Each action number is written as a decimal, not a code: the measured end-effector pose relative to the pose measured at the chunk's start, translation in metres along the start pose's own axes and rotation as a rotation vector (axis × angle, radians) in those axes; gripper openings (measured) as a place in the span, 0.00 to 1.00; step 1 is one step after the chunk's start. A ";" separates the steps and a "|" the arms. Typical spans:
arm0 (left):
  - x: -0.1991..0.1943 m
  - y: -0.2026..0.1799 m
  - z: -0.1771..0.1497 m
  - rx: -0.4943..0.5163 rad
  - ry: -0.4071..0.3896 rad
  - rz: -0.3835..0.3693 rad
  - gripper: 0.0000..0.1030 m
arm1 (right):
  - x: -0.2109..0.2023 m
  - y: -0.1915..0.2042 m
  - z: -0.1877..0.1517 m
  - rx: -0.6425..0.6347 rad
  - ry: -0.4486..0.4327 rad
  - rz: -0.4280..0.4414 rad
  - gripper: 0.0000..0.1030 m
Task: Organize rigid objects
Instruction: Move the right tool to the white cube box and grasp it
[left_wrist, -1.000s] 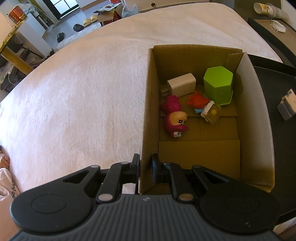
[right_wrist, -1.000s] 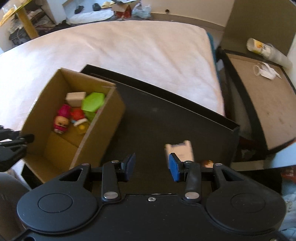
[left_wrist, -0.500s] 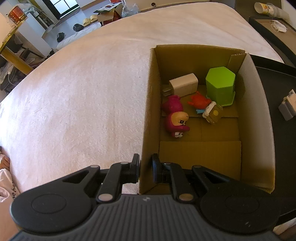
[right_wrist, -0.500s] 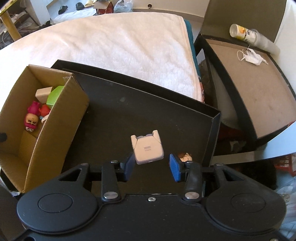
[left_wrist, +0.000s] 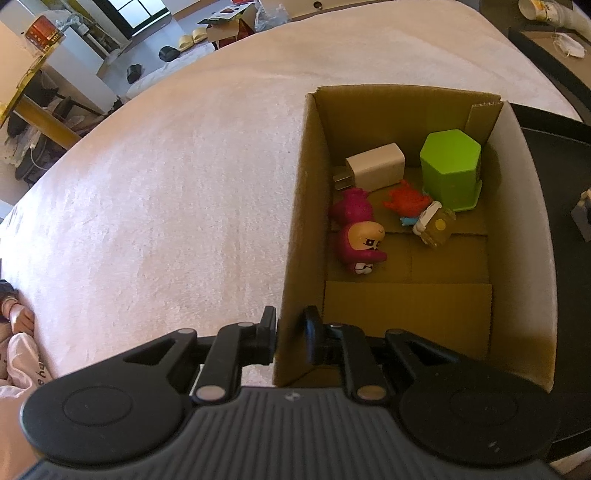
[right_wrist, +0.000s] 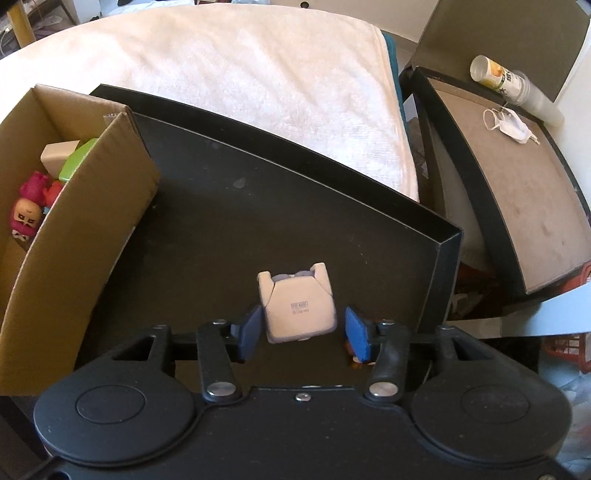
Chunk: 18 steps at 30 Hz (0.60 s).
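Observation:
My left gripper is shut on the near left wall of a cardboard box. The box holds a white charger, a green hexagonal block, a pink figurine, an orange toy and a small yellow toy. My right gripper is open around a pale grey toy that lies on a black tray. Its blue pads stand on both sides, with a gap at the right. A small figurine is mostly hidden behind the right finger.
The box sits at the tray's left side on a white blanket. A dark side table to the right holds a stack of cups and a face mask. Room clutter lies beyond the bed.
My right gripper has moved forward and to the right, so the pale grey toy now sits between its pads. The left gripper has kept its grip on the box wall.

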<state>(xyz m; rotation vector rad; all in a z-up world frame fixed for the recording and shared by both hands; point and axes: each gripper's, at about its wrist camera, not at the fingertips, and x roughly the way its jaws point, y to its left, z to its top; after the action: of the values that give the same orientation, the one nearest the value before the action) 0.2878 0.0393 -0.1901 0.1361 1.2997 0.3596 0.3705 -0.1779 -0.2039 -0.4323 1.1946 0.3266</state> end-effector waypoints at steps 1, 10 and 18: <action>0.000 0.000 0.000 0.002 0.000 0.003 0.15 | 0.001 0.001 -0.001 -0.006 -0.003 -0.005 0.49; 0.000 -0.001 0.001 0.002 0.003 0.009 0.15 | 0.013 0.007 -0.007 -0.016 -0.027 -0.048 0.46; 0.001 0.003 0.000 0.000 0.002 -0.001 0.15 | 0.002 0.013 -0.008 -0.057 -0.047 -0.051 0.42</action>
<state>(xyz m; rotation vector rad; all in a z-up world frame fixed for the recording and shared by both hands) 0.2878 0.0421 -0.1899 0.1347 1.3020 0.3592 0.3590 -0.1703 -0.2104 -0.5013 1.1290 0.3260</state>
